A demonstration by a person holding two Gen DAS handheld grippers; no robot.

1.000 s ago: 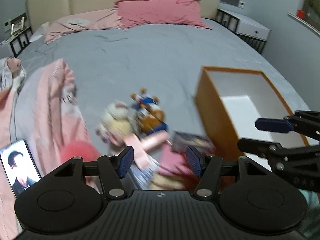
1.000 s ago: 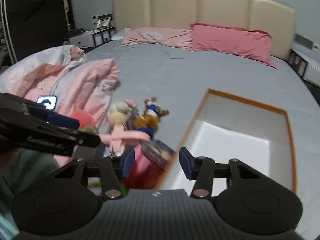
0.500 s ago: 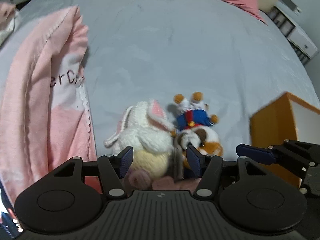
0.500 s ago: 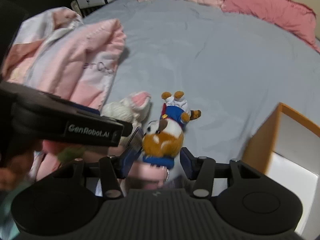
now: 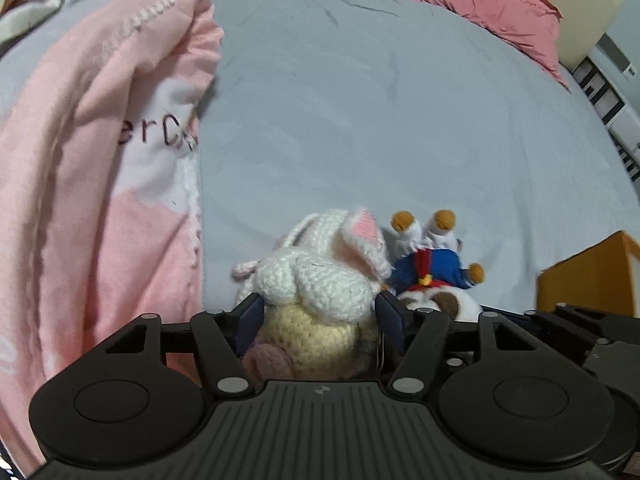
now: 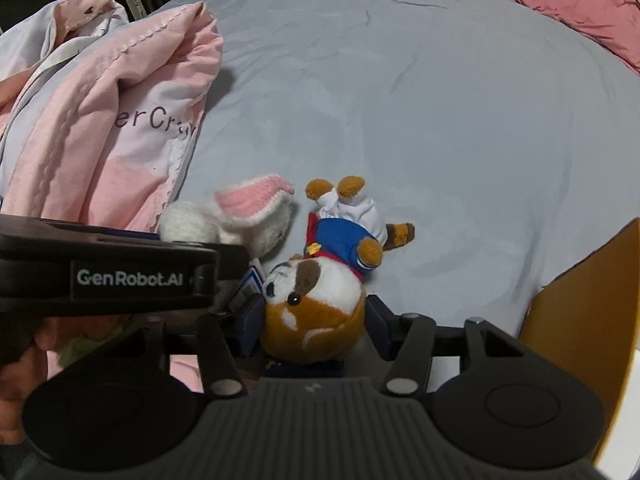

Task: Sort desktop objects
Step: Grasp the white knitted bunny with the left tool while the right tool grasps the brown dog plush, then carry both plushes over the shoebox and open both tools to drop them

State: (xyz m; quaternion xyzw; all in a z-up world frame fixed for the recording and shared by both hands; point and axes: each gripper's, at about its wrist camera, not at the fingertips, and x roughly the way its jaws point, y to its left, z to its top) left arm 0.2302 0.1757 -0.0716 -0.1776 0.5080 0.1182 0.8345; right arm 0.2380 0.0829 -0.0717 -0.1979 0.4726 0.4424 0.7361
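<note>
Both claws are down over the toy pile on the bed (image 5: 400, 120) now, each straddling its own plush. The left claw (image 5: 318, 320) has the crocheted white rabbit (image 5: 320, 280) between its pads, and its jaws have just been opening wider; they stand spread at the rabbit's sides, and I can't see them pressing in. The right claw (image 6: 314, 320) frames the brown-and-white plush dog (image 6: 316, 312) in the blue jacket, which lies head toward the claw, feet pointing up the bed. Its jaws have just been opening too, and the pads sit just beside the round head without squeezing it.

So this looks like the reach-and-straddle stage of a double pick. The orange box (image 6: 580, 320) waits at the right edge, near the dog, and that's my guess for where these go.

Next, each claw needs to close onto its toy, firmly enough for soft stuffing, then lift clear without dragging the neighbour. The pink blanket (image 5: 100, 200) lies to the left.
</note>
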